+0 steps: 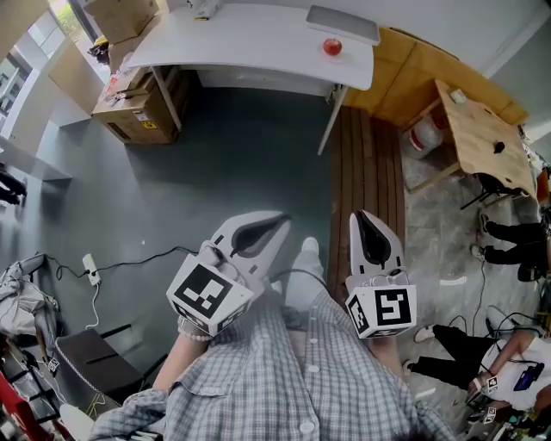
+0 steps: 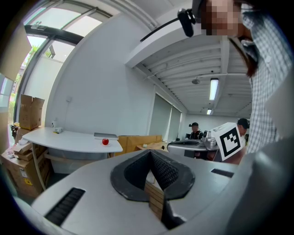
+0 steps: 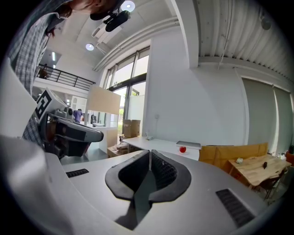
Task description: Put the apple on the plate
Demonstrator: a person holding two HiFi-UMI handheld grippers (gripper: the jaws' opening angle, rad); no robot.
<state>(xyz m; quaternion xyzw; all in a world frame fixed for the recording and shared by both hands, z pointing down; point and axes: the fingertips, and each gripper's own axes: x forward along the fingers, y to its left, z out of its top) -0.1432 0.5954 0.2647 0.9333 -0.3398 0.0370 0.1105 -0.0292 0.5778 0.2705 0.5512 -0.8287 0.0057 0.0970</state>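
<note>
Far white table (image 1: 250, 39), apple (image 1: 332, 46) (tiny, details lost)

The white table (image 1: 250, 39) bears a red apple (image 1: 332, 46); a flat grey panel (image 1: 343, 23) lies near it.

apple (image 1: 332, 46): tiny red dot on white table (image 1: 250, 39); pale bit under it, too small to say if plate.
grey slab (image 1: 343, 24): flat, just beside apple; can't ID.
white table: far edge cut by frame top.
cardboard boxes (image 1: 129, 17): tops cut off at frame top.
left hand (image 1: 195, 328): only a strip shows under left gripper (image 1: 274, 223).
right hand: covered by right gripper (image 1: 363, 217).
bystanders (image 1: 508, 234): right edge, only partly in frame.
dark item (image 1: 498, 147) on wooden table (image 1: 473, 121): too small to ID.
</note>
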